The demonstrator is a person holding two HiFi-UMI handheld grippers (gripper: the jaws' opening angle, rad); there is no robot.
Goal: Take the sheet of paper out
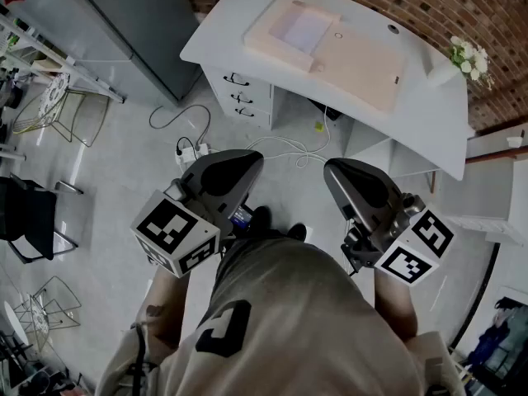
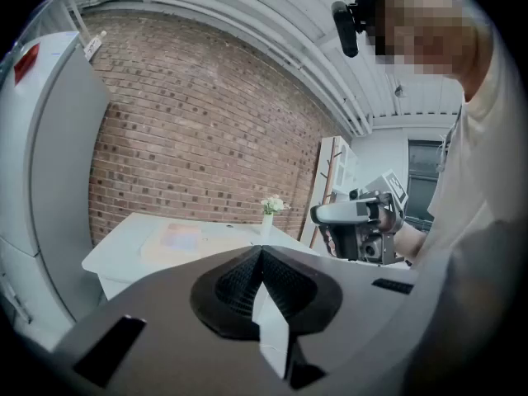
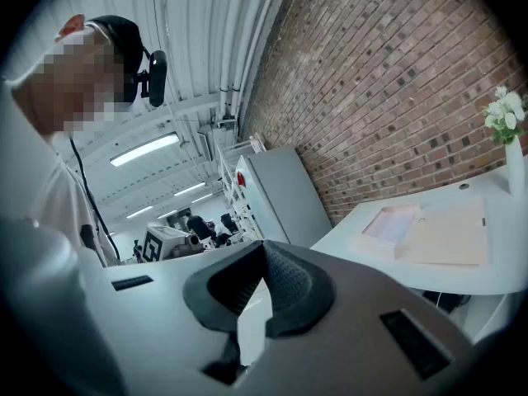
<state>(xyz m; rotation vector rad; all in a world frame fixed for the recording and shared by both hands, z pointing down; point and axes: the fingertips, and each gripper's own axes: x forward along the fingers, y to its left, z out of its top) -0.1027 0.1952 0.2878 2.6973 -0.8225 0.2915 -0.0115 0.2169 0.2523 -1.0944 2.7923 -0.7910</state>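
Left gripper point(image 1: 252, 162) and right gripper point(image 1: 332, 170), both empty and pressed together, well short of the white desk point(image 1: 429, 114).
The gripper views show the jaws meeting; only the head view looks down on the sheet of paper point(image 1: 304, 30), lying on a beige folder point(image 1: 363, 68) there.

Smooth matt white desk point(image 1: 431, 120), rough brick wall point(image 1: 445, 7) (coarse mortar joints), pale matt folder point(image 1: 363, 66)

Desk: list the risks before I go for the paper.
Cables lie on the floor between the person and the desk: a trip hazard.
The vase stands near the folder; a sweeping gripper could topple it.
Left gripper and right gripper are shut; unopened, they'd only push the paper.
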